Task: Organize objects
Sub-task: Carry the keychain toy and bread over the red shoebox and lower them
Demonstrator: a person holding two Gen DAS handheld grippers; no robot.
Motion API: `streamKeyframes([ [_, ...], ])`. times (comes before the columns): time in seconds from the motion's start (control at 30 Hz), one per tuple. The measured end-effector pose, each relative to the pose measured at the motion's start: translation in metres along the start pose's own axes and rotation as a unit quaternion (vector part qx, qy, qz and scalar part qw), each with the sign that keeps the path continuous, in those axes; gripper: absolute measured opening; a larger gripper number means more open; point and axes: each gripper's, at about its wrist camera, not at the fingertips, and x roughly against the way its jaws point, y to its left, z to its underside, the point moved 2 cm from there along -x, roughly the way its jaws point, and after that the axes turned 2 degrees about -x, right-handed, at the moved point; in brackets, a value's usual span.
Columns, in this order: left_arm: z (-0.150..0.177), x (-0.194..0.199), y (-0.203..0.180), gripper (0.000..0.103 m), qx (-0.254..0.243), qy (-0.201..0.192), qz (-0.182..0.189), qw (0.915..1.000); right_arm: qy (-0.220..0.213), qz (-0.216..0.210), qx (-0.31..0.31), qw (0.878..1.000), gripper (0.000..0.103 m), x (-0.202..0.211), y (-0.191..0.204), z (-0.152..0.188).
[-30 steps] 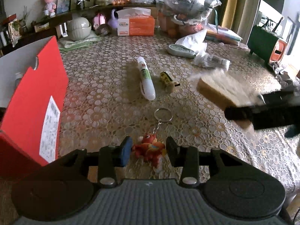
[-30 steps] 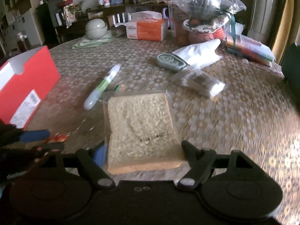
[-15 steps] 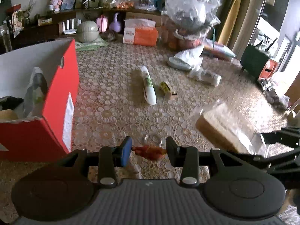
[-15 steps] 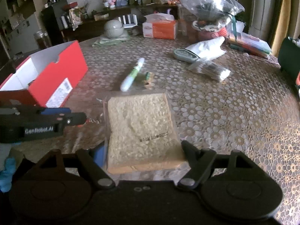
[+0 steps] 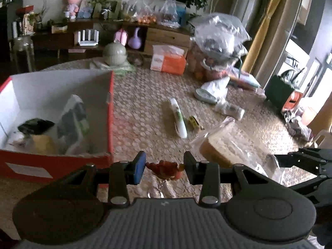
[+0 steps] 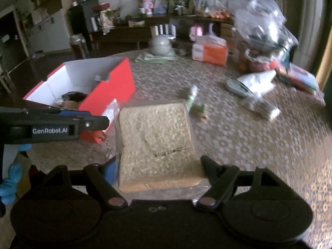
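My left gripper point(image 5: 164, 167) is shut on a small red figure keychain point(image 5: 165, 169), lifted off the table with its chain and ring dangling below. My right gripper point(image 6: 160, 167) is shut on a wrapped slice of bread point(image 6: 157, 141), held flat above the table. The bread point(image 5: 220, 145) shows at the right in the left wrist view. The open red box point(image 5: 110, 112) with white inside stands to the left, with a few bags and packets in it. In the right wrist view the left gripper point(image 6: 97, 129) and keychain point(image 6: 99, 134) hang beside the box point(image 6: 116, 83).
On the patterned tablecloth lie a white and green tube point(image 5: 178, 120), a small yellow item point(image 5: 194, 122), a clear packet point(image 5: 229, 109) and a grey-green oval device point(image 5: 204, 95). An orange tissue box point(image 5: 168, 61), a green pot point(image 5: 115, 54) and plastic bags point(image 5: 220, 39) stand behind.
Both grippers rose off the table and drew back with their loads. The keychain lifted clear and its ring now dangles underneath. The red box's inside has come into view.
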Motion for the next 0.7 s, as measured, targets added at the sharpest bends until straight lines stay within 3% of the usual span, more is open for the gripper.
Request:
streamKeyframes([
  [0.33, -0.04, 0.046, 0.042, 0.039, 0.003, -0.045, -0.017, 0.9988, -0.013, -0.022, 0.035, 0.999, 0.08, 0.006, 0.048, -0.046],
  [0.7, -0.077, 0.072, 0.102, 0.039, -0.002, -0.085, -0.077, 0.9934, -0.042, -0.03, 0.088, 0.995, 0.08, -0.013, 0.108, -0.098],
])
